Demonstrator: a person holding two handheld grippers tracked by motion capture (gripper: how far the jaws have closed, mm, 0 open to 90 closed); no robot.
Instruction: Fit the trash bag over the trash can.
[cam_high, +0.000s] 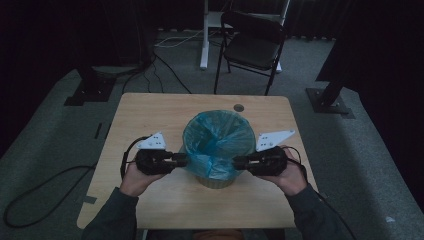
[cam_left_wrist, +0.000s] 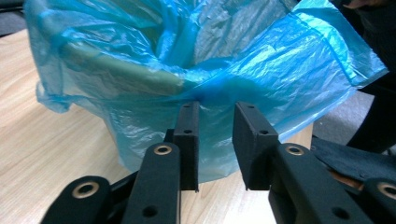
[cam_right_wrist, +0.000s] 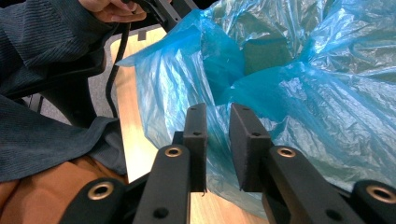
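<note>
Item: blue bin liner (cam_high: 216, 137) draped over the rim of a small round bin (cam_high: 216, 181), standing at the centre of the wooden surface (cam_high: 150, 112). Position relative to tools: the bin sits between the two hand-held grippers, each level with its near-side rim; the left hand-held gripper (cam_high: 181, 160) lies at the bin's 9 o'clock and points toward 3 o'clock, the right hand-held gripper (cam_high: 240, 162) lies at 3 o'clock and points toward 9 o'clock. Both hands appear equally near, so neither side has the advantage. Axis: the bin stands upright, mouth open upward, liner overhang hanging down its outer wall. Jaw state, left: part-closed, a gap between the pads (cam_left_wrist: 187, 140) with a fold of liner (cam_left_wrist: 224, 93) just beyond their tips; no pinch on the film is evident. Jaw state, right: narrower gap, loose liner (cam_right_wrist: 289, 93) lying behind and between the pads (cam_right_wrist: 195, 144); contact cannot be confirmed. Judgement: the coming move likely depends on the rim fold lying straight ahead of each jaw pair. Obscured: bin wall mostly veiled by film; bin interior dim in the high view; surrounding floor dark.
</note>
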